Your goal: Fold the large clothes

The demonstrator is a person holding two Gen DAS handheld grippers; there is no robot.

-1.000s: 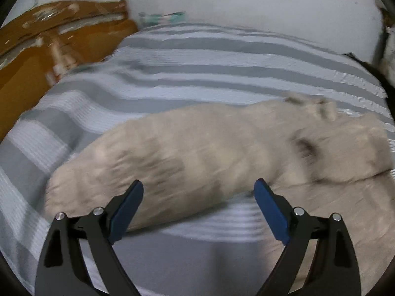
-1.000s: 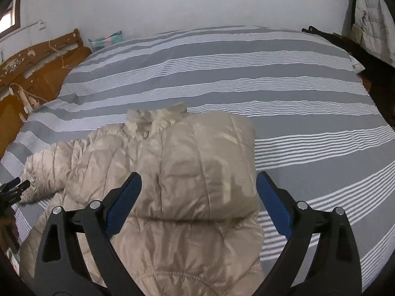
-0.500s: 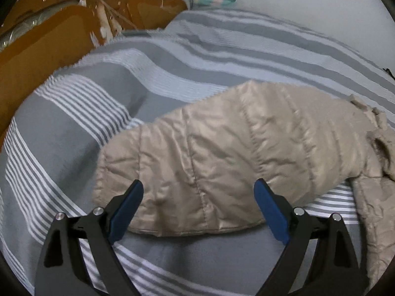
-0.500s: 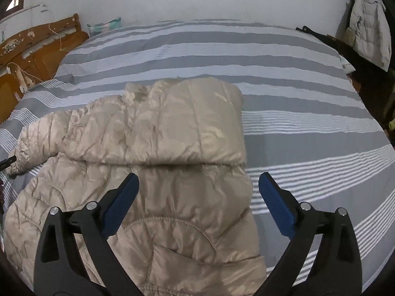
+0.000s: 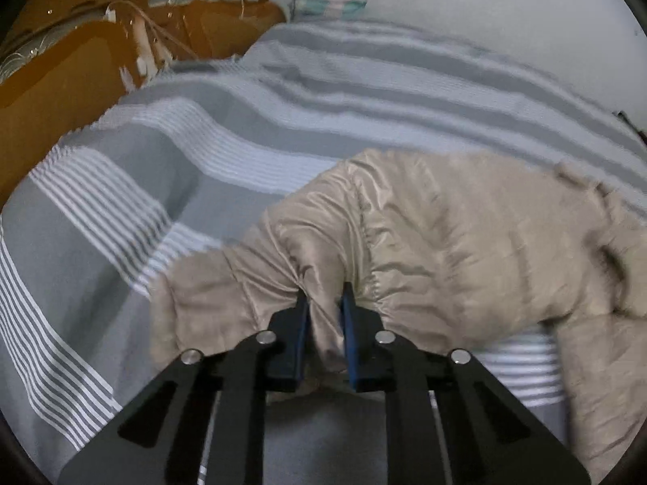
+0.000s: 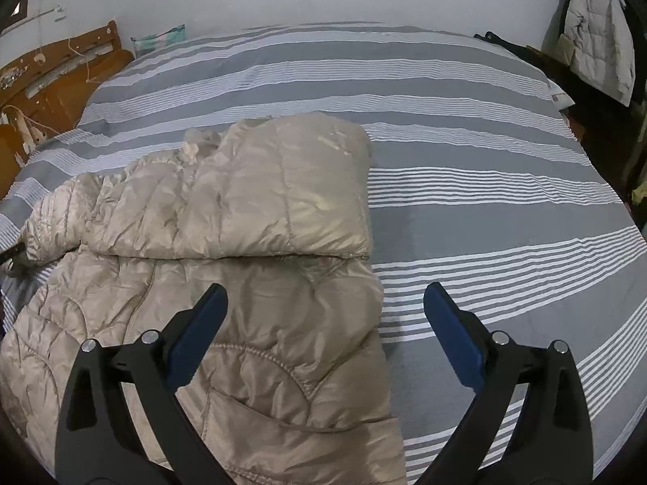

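Now the left gripper (image 5: 323, 303) pinches a bunch of the tan puffy jacket's (image 6: 250, 218) sleeve (image 5: 364, 250), with the brown wooden headboard (image 5: 81, 81) at ten o'clock. Over to the right, the jacket lies on the striped bed cover (image 6: 465, 129). The right gripper (image 6: 325, 303) hangs wide apart above the jacket's right edge, holding nothing.

1 beige puffer jacket (image 6: 259, 210), 1 striped bed (image 6: 465, 210), 1 white coat (image 6: 598, 40) (hanging), 2 claws (image 5: 323, 303) (image 6: 325, 295)
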